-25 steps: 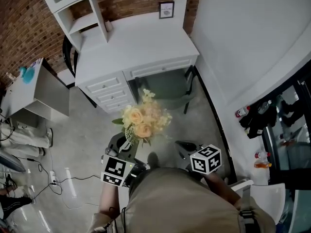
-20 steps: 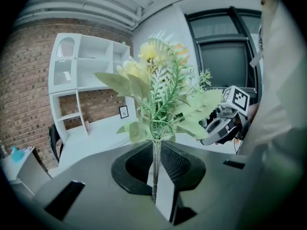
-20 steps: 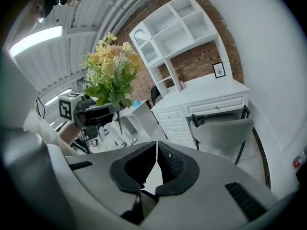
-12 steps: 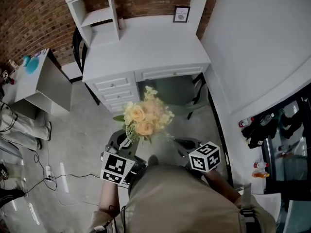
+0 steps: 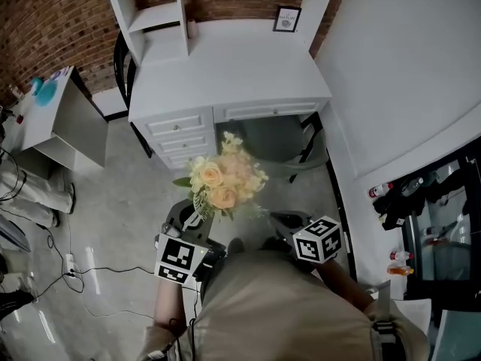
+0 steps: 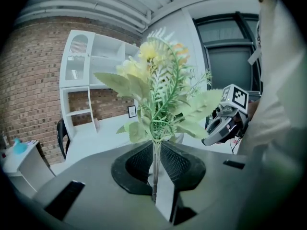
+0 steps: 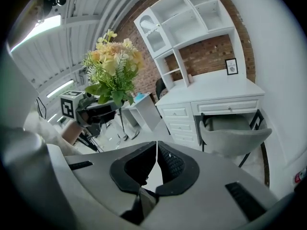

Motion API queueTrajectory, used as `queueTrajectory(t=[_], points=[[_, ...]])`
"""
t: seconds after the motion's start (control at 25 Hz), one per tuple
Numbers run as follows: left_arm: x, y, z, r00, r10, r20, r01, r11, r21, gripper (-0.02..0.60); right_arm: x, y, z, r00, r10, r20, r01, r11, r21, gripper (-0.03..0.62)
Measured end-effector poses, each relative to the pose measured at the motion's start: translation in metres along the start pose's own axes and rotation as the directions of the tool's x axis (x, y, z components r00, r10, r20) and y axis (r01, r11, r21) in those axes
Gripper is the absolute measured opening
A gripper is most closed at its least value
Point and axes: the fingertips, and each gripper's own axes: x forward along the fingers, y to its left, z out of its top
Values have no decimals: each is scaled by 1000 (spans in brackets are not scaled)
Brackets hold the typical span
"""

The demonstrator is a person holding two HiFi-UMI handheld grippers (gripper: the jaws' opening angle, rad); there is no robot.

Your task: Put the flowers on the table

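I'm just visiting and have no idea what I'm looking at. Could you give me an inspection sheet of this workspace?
Surface: white desk, top nearly bare.
Job's things: flowers, held upright over the floor, not yet on the desk.
Clutter: small picture frame at the desk's back.
Grippers: left hand-held gripper shut on the flowers' stem; right hand-held gripper shut, empty.
Cables: loose cables on the floor, head view's left.
Surroundings: brick wall, chair under the desk, side table beside it.
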Motion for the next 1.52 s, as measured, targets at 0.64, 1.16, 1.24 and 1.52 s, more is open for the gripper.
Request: queueTrajectory(t=[0.64,1.16,1.24,1.52], points=[[16,22,-8,996,67,-52,-68,998,-11,49,35,-14,20,995,89,-44,-91,995,-29,26],[67,48,7,987,73,-140,-73,997,8,49,63,-57,53,985,167,-44,-164,984,63,26],[79,52,10,985,74,-153,-72,997,14,49,66,-67,60,984,176,-38,-173,982,72,26],[107,67,27,978,118,-174,-114,993,34,49,75,-100,92,977,213,-9,-211,974,81,26]])
